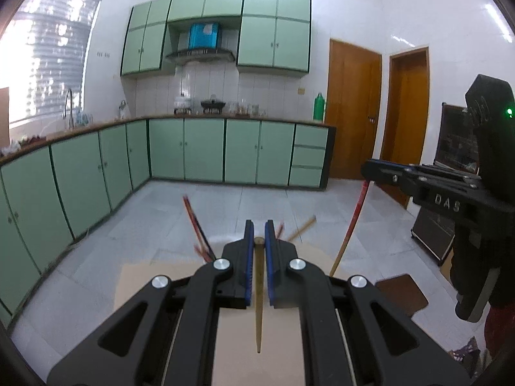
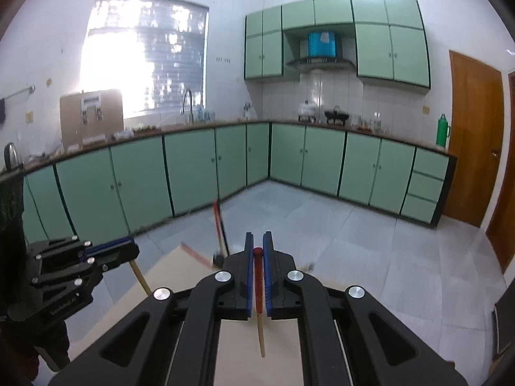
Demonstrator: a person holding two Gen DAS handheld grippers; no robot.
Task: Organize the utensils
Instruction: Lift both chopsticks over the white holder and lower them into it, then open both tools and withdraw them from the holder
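Observation:
My left gripper (image 1: 259, 231) is shut on a plain wooden chopstick (image 1: 258, 296) that hangs down between its blue pads. My right gripper (image 2: 257, 241) is shut on a red-topped chopstick (image 2: 258, 289) with a pale lower end. The right gripper also shows at the right of the left wrist view (image 1: 370, 169), with its red-topped chopstick (image 1: 349, 225) hanging below. The left gripper shows at the left of the right wrist view (image 2: 128, 247), its wooden chopstick (image 2: 140, 273) below it. Several more chopsticks (image 1: 196, 225) stick up, blurred, past the fingers, above a tan table (image 1: 141, 276).
Green kitchen cabinets (image 1: 193, 151) and a countertop run along the far and left walls. Wooden doors (image 1: 352, 109) stand at the right. A grey tiled floor (image 1: 225, 206) lies beyond the table edge. A dark board (image 1: 402, 292) lies at the right.

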